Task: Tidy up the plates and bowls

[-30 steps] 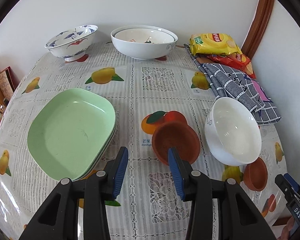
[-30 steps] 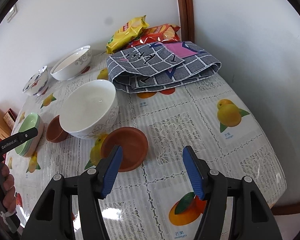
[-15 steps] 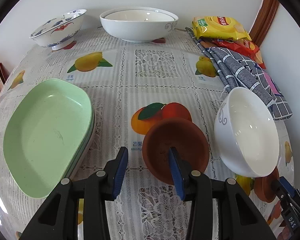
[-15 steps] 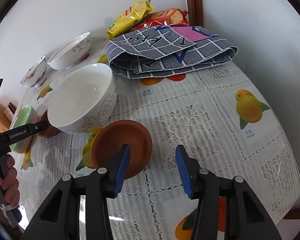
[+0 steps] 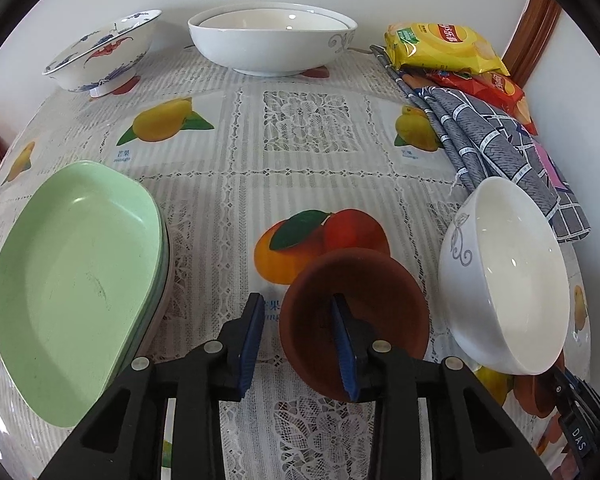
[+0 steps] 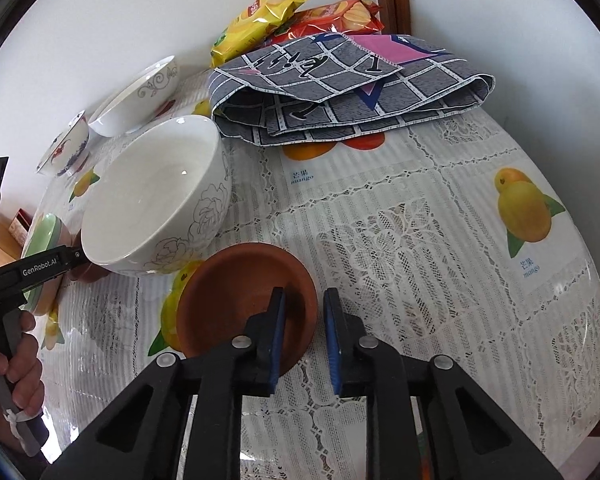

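My left gripper [image 5: 298, 340] straddles the near-left rim of a small brown bowl [image 5: 372, 292]: its right finger is inside the bowl, its left finger outside, with a gap still showing. My right gripper [image 6: 303, 334] straddles the right rim of a brown saucer [image 6: 236, 292], its left finger over the saucer, its jaws narrowed but not touching. A white bowl [image 5: 508, 280] stands between the two brown dishes, also in the right wrist view [image 6: 152, 200]. Stacked green plates [image 5: 72, 280] lie at the left.
A wide white bowl [image 5: 272, 40] and a blue-patterned bowl [image 5: 100, 52] stand at the back. A folded grey checked cloth [image 6: 352, 88] and snack bags [image 5: 440, 46] lie at the far right. The table edge curves close on the right.
Both grippers moved forward and down onto their brown dishes. The right gripper's jaws narrowed a lot around the saucer's rim; the left gripper's narrowed slightly around the bowl's rim.
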`<state>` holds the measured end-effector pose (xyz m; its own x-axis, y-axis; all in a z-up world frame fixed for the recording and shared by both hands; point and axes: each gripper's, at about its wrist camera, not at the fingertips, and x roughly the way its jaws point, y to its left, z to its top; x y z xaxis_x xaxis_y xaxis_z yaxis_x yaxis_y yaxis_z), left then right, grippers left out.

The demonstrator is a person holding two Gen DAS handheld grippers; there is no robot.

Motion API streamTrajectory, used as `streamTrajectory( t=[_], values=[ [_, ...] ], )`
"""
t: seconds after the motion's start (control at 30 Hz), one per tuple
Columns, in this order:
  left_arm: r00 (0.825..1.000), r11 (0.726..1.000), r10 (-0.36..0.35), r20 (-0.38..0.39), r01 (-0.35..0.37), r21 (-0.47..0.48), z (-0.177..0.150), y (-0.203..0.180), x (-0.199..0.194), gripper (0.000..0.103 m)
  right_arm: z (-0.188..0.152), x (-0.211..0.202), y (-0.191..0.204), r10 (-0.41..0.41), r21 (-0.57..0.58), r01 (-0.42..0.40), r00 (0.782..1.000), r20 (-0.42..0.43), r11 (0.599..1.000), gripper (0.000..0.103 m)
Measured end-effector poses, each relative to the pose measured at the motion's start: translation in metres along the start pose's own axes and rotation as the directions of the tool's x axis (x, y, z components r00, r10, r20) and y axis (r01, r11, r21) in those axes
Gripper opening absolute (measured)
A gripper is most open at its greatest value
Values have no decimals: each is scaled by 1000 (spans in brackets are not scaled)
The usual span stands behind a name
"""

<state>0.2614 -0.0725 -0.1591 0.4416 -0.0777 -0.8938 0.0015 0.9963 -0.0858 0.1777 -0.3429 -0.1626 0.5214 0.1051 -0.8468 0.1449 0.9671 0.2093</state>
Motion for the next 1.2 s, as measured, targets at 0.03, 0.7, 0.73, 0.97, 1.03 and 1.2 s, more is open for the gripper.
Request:
streamTrajectory(
  t=[0.03, 0.7, 0.73, 0.97, 1.03, 1.2],
  values=[
    [1000, 1000, -11, 2, 11, 3, 0, -1, 0, 24, 0, 1, 0, 4, 3, -4, 1000, -1, 1000, 13],
    [995, 998, -58, 79, 56, 27, -12, 5, -43, 8, -9, -36, 18, -40, -35, 43, 995, 91, 998, 9],
    [995, 998, -57, 86, 55, 29, -12, 5, -47, 8, -9, -40, 19, -37, -32, 40, 995, 96, 999, 9],
    [988, 996, -79, 130, 74, 41, -13, 7, -75, 8, -4, -64, 28, -40, -32, 44, 990, 137, 999, 10],
    [986, 996, -85, 141, 80, 46, -13, 7, -82, 8, -3, -70, 32, -44, -33, 50, 988, 148, 998, 10],
    [981, 994, -101, 165, 93, 50, -13, 9, -96, 8, 1, -82, 41, -40, -35, 46, 986, 163, 998, 10]
  ],
)
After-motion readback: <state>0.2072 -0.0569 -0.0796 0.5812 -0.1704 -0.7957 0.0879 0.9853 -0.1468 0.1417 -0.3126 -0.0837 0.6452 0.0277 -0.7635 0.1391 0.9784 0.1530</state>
